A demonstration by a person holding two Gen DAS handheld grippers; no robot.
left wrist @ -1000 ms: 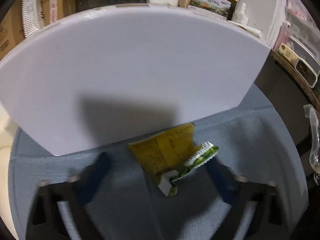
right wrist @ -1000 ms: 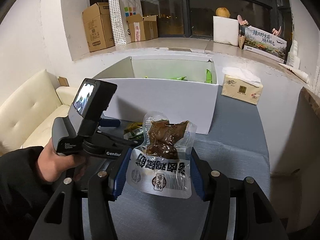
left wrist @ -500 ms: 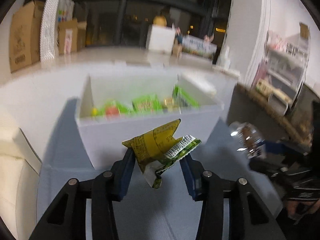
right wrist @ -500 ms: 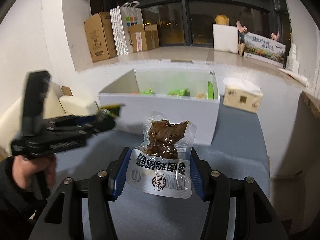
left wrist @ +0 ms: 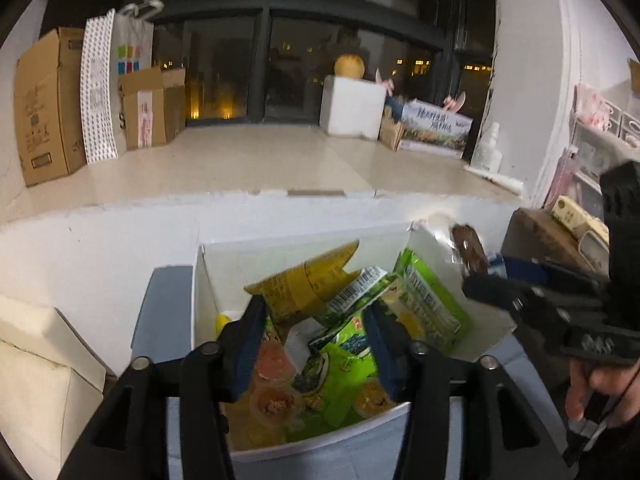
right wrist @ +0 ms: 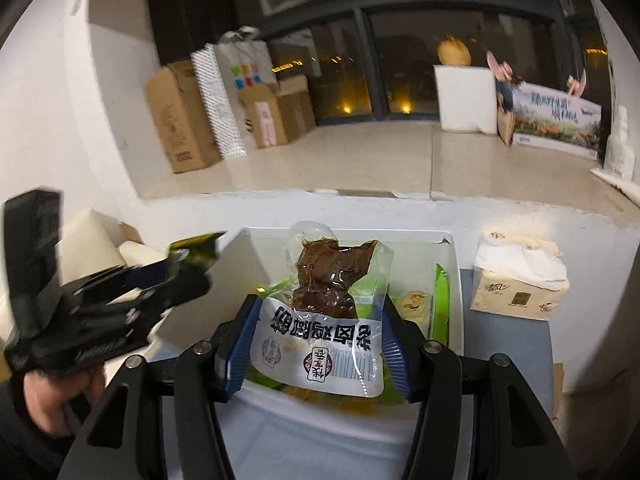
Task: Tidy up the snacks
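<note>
My left gripper [left wrist: 316,332] is shut on a yellow and green snack packet [left wrist: 316,292] and holds it above the open white box [left wrist: 320,436]. The box holds green packets [left wrist: 428,300] and jelly cups [left wrist: 276,400]. My right gripper [right wrist: 318,348] is shut on a clear vacuum pouch of brown braised meat [right wrist: 326,308] with a white label, held over the same white box [right wrist: 454,280]. Each gripper shows in the other's view, the right one [left wrist: 492,272] at the box's right side, the left one [right wrist: 192,264] at its left.
The box stands on a grey-blue cloth [left wrist: 160,300]. A tissue pack [right wrist: 520,280] lies right of the box. A white ledge [left wrist: 256,160] behind carries cardboard boxes [left wrist: 44,108], a paper bag and a white foam box [left wrist: 352,108]. A cream sofa [left wrist: 36,380] is at left.
Both grippers have risen and moved forward with their packets, from low over the cloth in front of the box to above its open top. Both grips stay unchanged.
</note>
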